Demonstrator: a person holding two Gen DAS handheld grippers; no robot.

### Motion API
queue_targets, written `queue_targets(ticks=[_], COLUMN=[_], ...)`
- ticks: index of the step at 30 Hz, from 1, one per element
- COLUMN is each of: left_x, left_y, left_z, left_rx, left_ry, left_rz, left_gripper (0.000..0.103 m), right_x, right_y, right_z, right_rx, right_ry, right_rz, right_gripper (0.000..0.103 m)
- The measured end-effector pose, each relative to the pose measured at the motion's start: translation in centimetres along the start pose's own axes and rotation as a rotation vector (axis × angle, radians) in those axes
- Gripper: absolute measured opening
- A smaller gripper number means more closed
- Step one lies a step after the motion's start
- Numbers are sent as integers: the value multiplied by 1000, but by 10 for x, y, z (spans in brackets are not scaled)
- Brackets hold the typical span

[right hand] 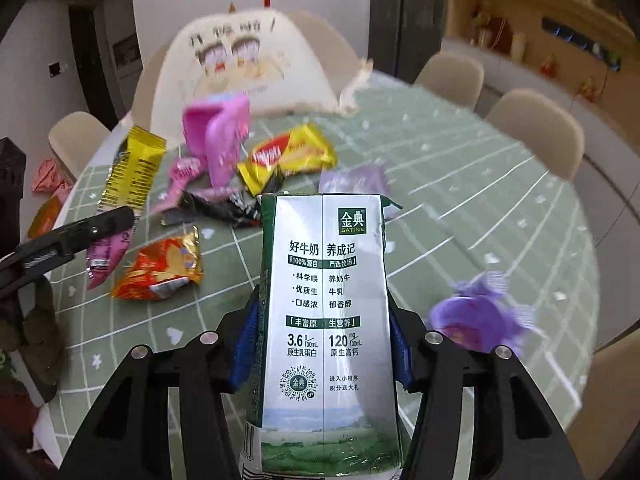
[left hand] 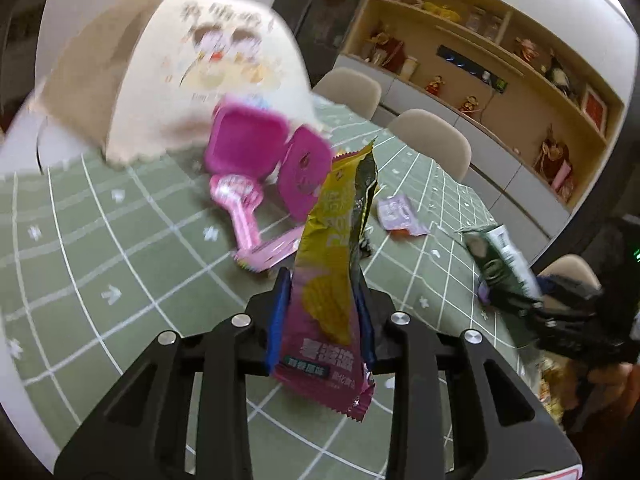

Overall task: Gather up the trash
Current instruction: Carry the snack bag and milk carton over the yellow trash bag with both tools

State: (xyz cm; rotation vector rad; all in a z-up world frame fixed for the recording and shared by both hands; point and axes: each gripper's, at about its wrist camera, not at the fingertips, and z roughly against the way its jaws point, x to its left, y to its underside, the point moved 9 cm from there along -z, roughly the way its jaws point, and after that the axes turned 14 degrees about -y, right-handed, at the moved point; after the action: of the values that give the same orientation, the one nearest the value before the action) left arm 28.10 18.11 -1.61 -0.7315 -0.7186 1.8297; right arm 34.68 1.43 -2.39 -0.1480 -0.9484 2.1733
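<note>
**Above the green bench: both tongs loaded**

Over the green grid-patterned bench (right hand: 460,216), my left tongs (left hand: 323,300) are pinching a chip packet (left hand: 332,264), yellow at the top and magenta at the bottom, which stands upright between the blue pads and clear of the cloth. From the right wrist view I can see the same packet (right hand: 124,200) hanging in those tongs (right hand: 100,224) at the left edge.

My right tongs (right hand: 324,332) grip a milk carton (right hand: 326,312), silver-faced with green sides, held upright with its printed panel toward the camera and a pad against each side. The left wrist view shows that carton (left hand: 500,264) too, blurred, at the far right above the bench.

Still lying on the cloth: a pink plastic box (right hand: 218,136) with its lid open, a yellow wrapper (right hand: 292,156) just beside it, black wrappers (right hand: 216,208) in front of those, an orange-red packet (right hand: 160,268) nearer me, and a small lilac sachet (left hand: 400,212). A purple cup-shaped piece (right hand: 476,320) sits close to the right tongs; it is too blurred to name.

A large white paper bag (right hand: 240,64) with a cartoon print stands at the far side of the bench.
</note>
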Motion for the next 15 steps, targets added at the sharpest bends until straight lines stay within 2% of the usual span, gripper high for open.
queue_targets(ticks=[7, 15], left_x=[-47, -115], left_y=[-3, 15], left_z=[37, 68], left_rx=[-49, -39], left_ry=[41, 114], left_rz=[-65, -132], left_gripper=[26, 26], right_x=[-7, -39], right_y=[14, 53], right_z=[67, 141], right_rx=[-113, -230], right_ry=[64, 154], right_rz=[9, -17], right_gripper=[51, 51])
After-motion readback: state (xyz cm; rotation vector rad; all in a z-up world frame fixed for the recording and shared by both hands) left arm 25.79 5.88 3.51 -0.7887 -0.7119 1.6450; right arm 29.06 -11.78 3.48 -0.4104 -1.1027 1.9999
